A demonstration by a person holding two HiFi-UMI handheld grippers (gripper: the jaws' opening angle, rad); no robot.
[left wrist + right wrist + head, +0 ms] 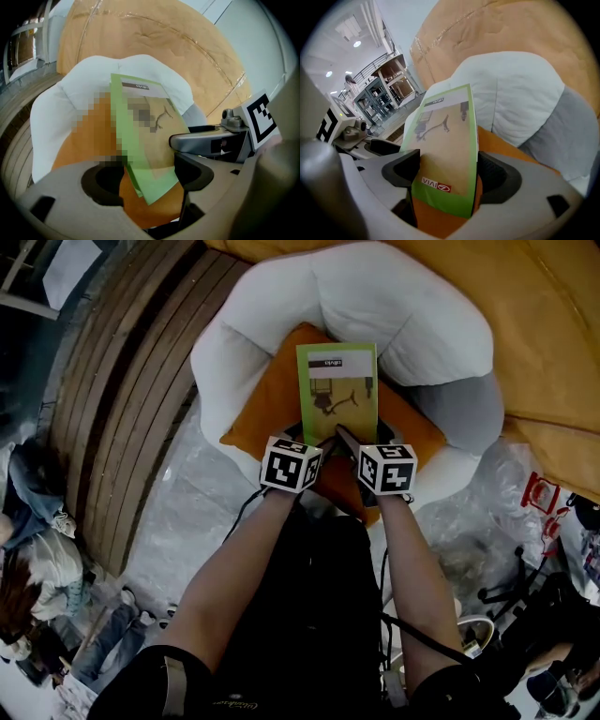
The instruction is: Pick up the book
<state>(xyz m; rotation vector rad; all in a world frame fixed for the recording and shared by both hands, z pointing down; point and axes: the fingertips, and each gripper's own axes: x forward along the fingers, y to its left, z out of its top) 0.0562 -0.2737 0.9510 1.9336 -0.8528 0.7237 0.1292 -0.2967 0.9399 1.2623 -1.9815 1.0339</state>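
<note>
**One book (337,381), held at two places**

Shows a single green-covered book lying over the middle of one orange cushion (267,413), far end toward the cushion's back corner, near end at the cushion's front.

Counts two grippers, side by side at the cushion's front edge, each carrying one marker cube: the left cube (290,465) and the right cube (388,468), near each other but apart.

Right gripper (447,176): jaws closed on the book's near edge, one against the cover, the other against the back, with the cushion's orange just beneath.

Left gripper (151,180): jaws drawn in on the book's near left corner, one at each side of it, again right over the cushion.

Around the cushion on three sides, one white padded seat (394,306). Behind the cushion and past that seat, one large tan mound (553,352). Left of the cushion, a curved run of wooden boards (122,399). In front of the cushion, crinkled clear sheeting (192,512) and two bare forearms reaching in, one to each gripper.
</note>
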